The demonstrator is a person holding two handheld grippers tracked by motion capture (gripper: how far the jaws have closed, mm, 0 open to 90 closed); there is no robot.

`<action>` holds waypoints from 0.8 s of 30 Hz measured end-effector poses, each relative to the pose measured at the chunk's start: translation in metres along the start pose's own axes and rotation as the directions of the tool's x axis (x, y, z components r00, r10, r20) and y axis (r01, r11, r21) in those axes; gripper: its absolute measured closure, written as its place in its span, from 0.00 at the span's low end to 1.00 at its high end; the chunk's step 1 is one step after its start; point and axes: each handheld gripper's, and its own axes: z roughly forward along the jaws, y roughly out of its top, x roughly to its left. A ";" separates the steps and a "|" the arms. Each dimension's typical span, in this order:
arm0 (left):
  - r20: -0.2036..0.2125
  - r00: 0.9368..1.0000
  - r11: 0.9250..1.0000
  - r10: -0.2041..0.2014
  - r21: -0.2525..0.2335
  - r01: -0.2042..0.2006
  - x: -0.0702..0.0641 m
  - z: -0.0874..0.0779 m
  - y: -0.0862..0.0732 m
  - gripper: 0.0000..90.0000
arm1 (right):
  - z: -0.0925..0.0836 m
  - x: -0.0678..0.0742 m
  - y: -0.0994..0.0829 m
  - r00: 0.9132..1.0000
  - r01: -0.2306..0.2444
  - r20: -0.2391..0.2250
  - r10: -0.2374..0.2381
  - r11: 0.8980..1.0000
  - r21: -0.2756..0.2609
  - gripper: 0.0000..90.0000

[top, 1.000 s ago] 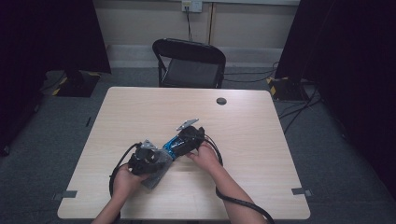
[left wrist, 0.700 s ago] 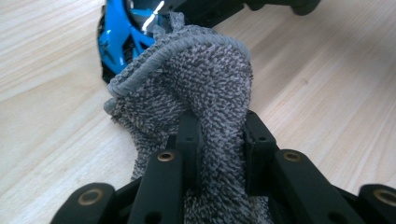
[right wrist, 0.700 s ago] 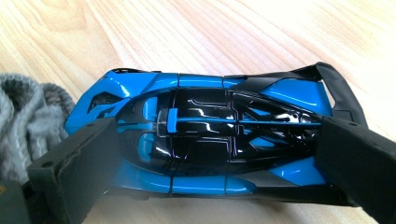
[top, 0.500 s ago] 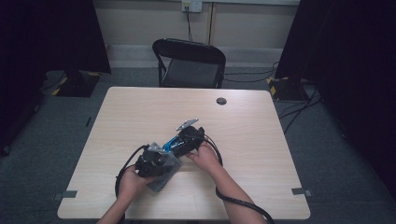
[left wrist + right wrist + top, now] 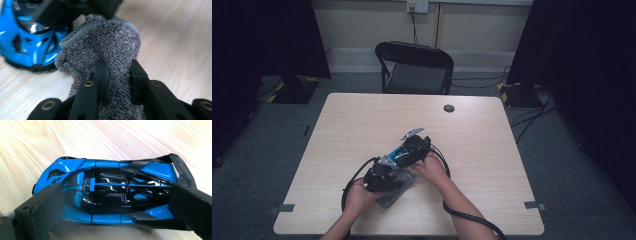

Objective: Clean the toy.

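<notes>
My left gripper [image 5: 117, 75] clamps a grey terry cloth [image 5: 105, 52] against the near end of the blue toy car [image 5: 110, 195]. My right gripper [image 5: 117, 202] grips the car lengthwise, centre-near on the table [image 5: 362, 120].

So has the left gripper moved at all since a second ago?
Yes. In the high view the left gripper has slid a little to the right along the table, toward the right gripper, its jaws clamped on the grey cloth.

Both grippers low-centre on table [image 5: 337, 130]: left gripper [image 5: 384, 176] at 8 o'clock of right gripper [image 5: 414, 148], grey cloth [image 5: 393, 194] under left.
</notes>
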 end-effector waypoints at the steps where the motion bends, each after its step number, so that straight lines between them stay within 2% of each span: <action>1: 0.010 1.000 1.000 0.012 0.004 -0.012 -0.002 0.000 0.001 0.81 | 0.000 0.000 0.000 1.000 0.002 0.000 -0.002 1.000 -0.002 0.00; 4: 0.038 0.999 0.999 0.039 0.013 -0.039 -0.006 0.002 0.002 0.81 | 0.000 0.000 0.000 1.000 0.000 -0.001 0.000 1.000 -0.006 0.00; 7: 0.042 0.997 0.998 0.059 0.022 -0.060 -0.007 -0.001 0.002 0.80 | 0.000 0.001 -0.001 1.000 0.000 -0.002 0.000 1.000 -0.010 0.00; 15: 0.024 1.000 1.000 0.006 -0.009 -0.006 0.007 -0.020 -0.004 0.80 | 0.000 0.001 -0.001 1.000 0.003 -0.001 -0.003 1.000 -0.011 0.00; 19: 0.012 1.000 0.999 -0.011 -0.034 0.012 0.017 -0.035 -0.006 0.80 | 0.000 0.001 -0.002 1.000 0.001 -0.001 -0.001 1.000 -0.015 0.00; 21: -0.002 1.000 0.998 -0.020 -0.053 0.020 0.020 -0.040 -0.008 0.80 | 0.000 0.000 -0.001 1.000 0.002 -0.002 -0.002 1.000 -0.012 0.00; 24: -0.018 0.998 0.995 -0.059 -0.087 0.057 0.031 -0.052 -0.012 0.80 | 0.000 0.001 -0.001 1.000 0.000 -0.004 0.000 1.000 -0.011 0.00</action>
